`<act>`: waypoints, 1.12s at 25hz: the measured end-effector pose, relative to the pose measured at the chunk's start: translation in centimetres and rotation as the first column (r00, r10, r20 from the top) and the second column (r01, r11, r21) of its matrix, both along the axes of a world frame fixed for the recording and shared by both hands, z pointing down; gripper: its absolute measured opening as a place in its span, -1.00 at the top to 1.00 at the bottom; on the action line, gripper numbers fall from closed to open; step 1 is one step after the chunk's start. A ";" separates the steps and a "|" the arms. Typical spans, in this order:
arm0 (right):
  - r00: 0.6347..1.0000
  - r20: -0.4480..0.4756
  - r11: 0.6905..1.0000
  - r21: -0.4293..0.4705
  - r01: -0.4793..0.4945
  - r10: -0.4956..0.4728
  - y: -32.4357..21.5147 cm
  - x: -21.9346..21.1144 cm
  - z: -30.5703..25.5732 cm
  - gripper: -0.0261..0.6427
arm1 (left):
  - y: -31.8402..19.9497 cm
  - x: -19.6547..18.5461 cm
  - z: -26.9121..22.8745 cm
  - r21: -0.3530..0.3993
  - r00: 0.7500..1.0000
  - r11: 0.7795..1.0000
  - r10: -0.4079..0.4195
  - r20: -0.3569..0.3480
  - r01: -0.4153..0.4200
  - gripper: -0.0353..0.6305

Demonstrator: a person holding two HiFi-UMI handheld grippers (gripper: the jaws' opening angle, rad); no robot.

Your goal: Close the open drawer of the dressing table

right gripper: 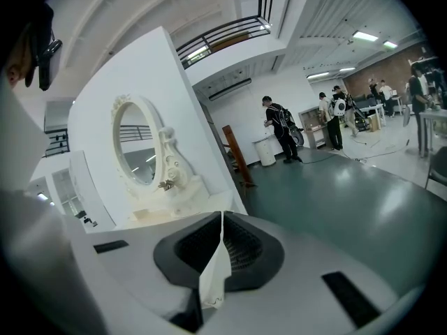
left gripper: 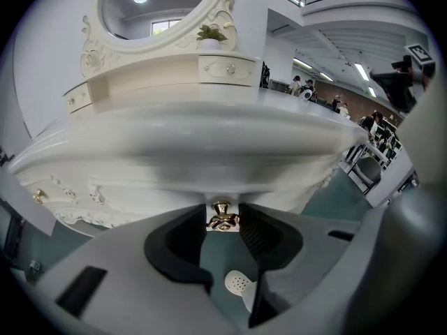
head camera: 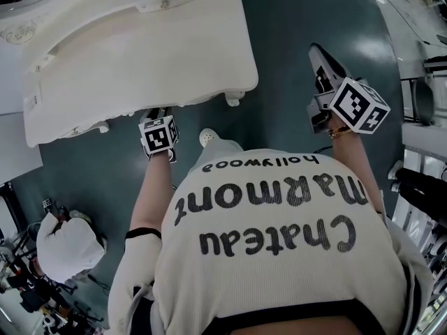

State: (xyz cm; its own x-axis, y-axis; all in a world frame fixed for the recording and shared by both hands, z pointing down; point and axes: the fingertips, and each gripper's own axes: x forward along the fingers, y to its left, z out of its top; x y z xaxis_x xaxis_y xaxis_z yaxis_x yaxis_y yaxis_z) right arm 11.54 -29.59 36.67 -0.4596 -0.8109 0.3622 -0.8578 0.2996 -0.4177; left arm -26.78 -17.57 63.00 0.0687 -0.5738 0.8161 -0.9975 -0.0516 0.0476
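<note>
The white dressing table point(head camera: 133, 40) fills the upper left of the head view; its top overhangs the front, so the drawer is hidden there. My left gripper point(head camera: 159, 132) is at the table's front edge. In the left gripper view a gold drawer knob point(left gripper: 222, 216) sits on the carved white front point(left gripper: 140, 190), and my left gripper point(left gripper: 223, 218) is shut on it, a pad against each side. My right gripper point(head camera: 323, 82) hangs apart over the green floor at the right. Its jaws point(right gripper: 221, 223) are shut with nothing held; a thin white sliver shows between the pads.
An oval mirror point(left gripper: 164, 9), small upper drawers point(left gripper: 227, 68) and a potted plant point(left gripper: 211, 35) stand on the table. My white shoe point(head camera: 208, 137) is by the table's leg point(head camera: 234, 100). A person in white point(head camera: 66, 246) crouches at the lower left. Several people point(right gripper: 283, 128) stand far off.
</note>
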 end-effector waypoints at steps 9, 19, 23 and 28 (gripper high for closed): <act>1.000 -0.018 1.000 0.005 0.001 -0.001 0.1 -0.3 -0.5 0.83 | -0.1 0.2 -0.2 0.029 0.999 1.000 -0.004 -0.040 0.005 0.45; 0.999 -0.029 1.000 0.000 0.014 -0.014 0.4 -2.9 -0.9 0.83 | 0.1 0.4 -0.4 0.051 0.994 0.998 0.046 -0.095 -0.041 0.42; 1.000 -0.022 1.000 0.001 0.014 -0.014 0.1 -4.3 -1.2 0.83 | 0.1 0.4 -0.3 0.045 0.991 0.995 0.092 -0.100 -0.088 0.41; 1.000 -0.010 1.000 0.000 0.016 -0.016 -0.1 -6.0 -1.4 0.83 | 0.1 0.6 -0.5 0.026 0.986 0.991 0.133 -0.103 -0.131 0.41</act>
